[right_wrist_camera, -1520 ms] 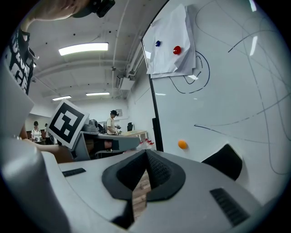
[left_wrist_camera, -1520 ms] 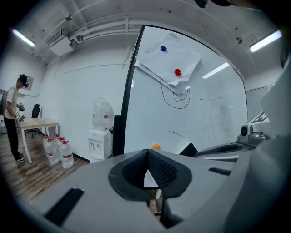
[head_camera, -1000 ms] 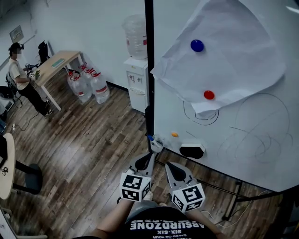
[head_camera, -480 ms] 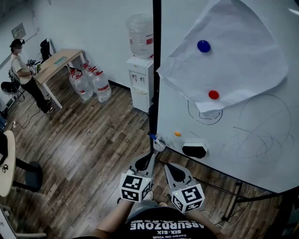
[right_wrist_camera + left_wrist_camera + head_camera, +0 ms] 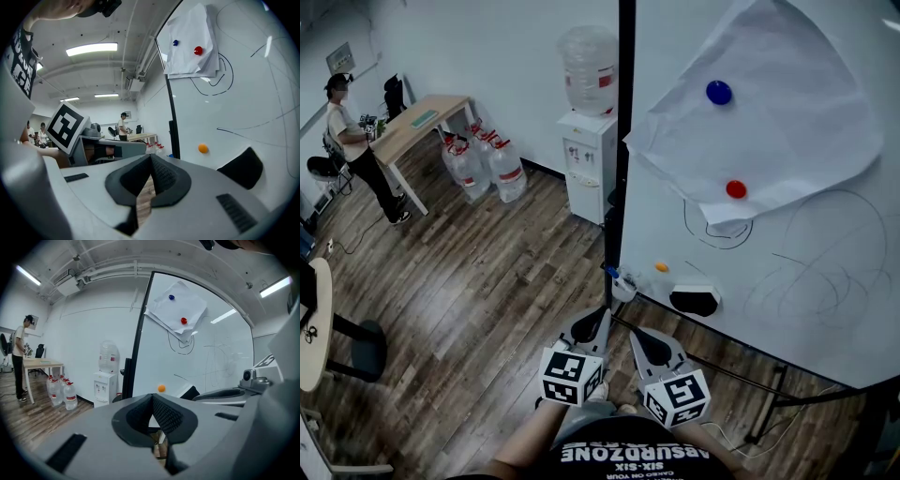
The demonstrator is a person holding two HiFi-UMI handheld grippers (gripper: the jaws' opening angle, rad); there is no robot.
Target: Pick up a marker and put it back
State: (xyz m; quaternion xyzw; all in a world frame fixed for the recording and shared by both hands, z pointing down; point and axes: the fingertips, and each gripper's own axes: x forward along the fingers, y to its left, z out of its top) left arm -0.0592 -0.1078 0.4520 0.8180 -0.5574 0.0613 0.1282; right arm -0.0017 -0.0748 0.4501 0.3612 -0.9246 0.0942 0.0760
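Left gripper (image 5: 596,319) and right gripper (image 5: 644,336) were held clenched, empty, below whiteboard (image 5: 862,319); marker (image 5: 619,281) was seen at whiteboard's lower left corner.

Person in a black T-shirt (image 5: 633,455) with two grey grippers, in front of the whiteboard (image 5: 825,309).

The shirt has white block lettering across the chest, and below it there is a strip of grey cloth (image 5: 581,419), possibly shorts, though little of it shows. The left gripper (image 5: 598,315), on the side farther from the whiteboard, and the right gripper (image 5: 641,336), on the nearer side, look identical. Each has a smooth, pale grey moulded shell tapering to a dark point, with black pads (image 5: 166,416) dimpled in a fine grid and a narrow dark slot on each flank. Each rear end carries a white cube (image 5: 572,377) printed with bold black square markers.
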